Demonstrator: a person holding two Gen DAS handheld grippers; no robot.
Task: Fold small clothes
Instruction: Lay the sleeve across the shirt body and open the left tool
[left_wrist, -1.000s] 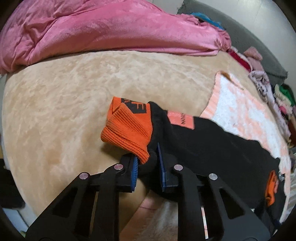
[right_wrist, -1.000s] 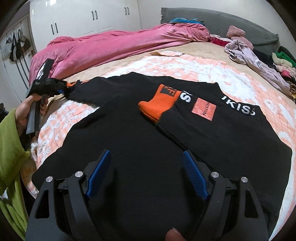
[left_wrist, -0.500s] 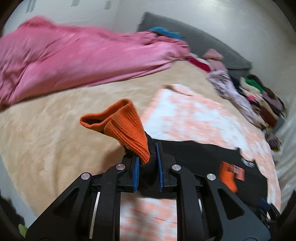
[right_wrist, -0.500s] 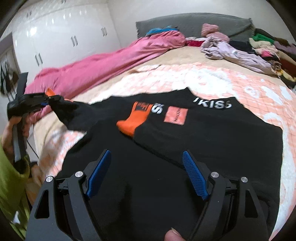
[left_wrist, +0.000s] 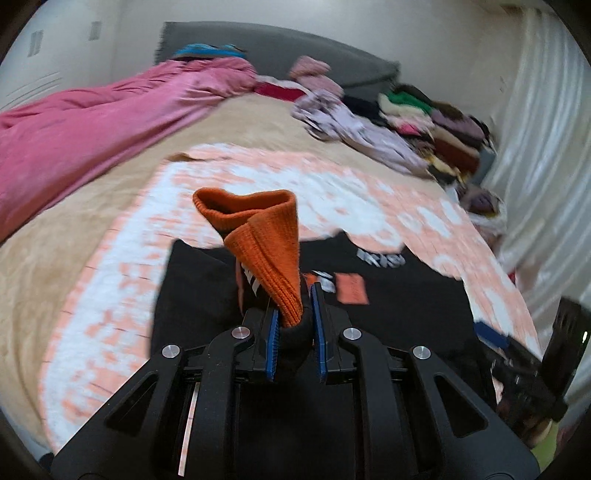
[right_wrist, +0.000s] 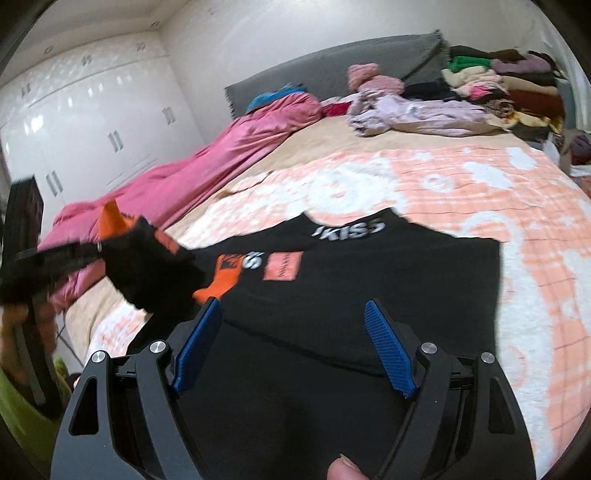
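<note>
Since a second ago the left gripper (left_wrist: 293, 315) has swung the sleeve (right_wrist: 147, 266) up off the bed's tan side and in over the sweater (right_wrist: 369, 288), which lies flat on the peach blanket (right_wrist: 480, 192). Its fingers are clamped almost shut on the sleeve just behind the orange cuff (left_wrist: 258, 236), which stands up ahead of them. The right gripper (right_wrist: 291, 347) hangs over the sweater's near hem, fingers spread wide with nothing between them. The sleeve's long axis runs from the left fingers toward the sweater's chest, so the fold-over likely belongs to the left hand, the nearer one.
</note>
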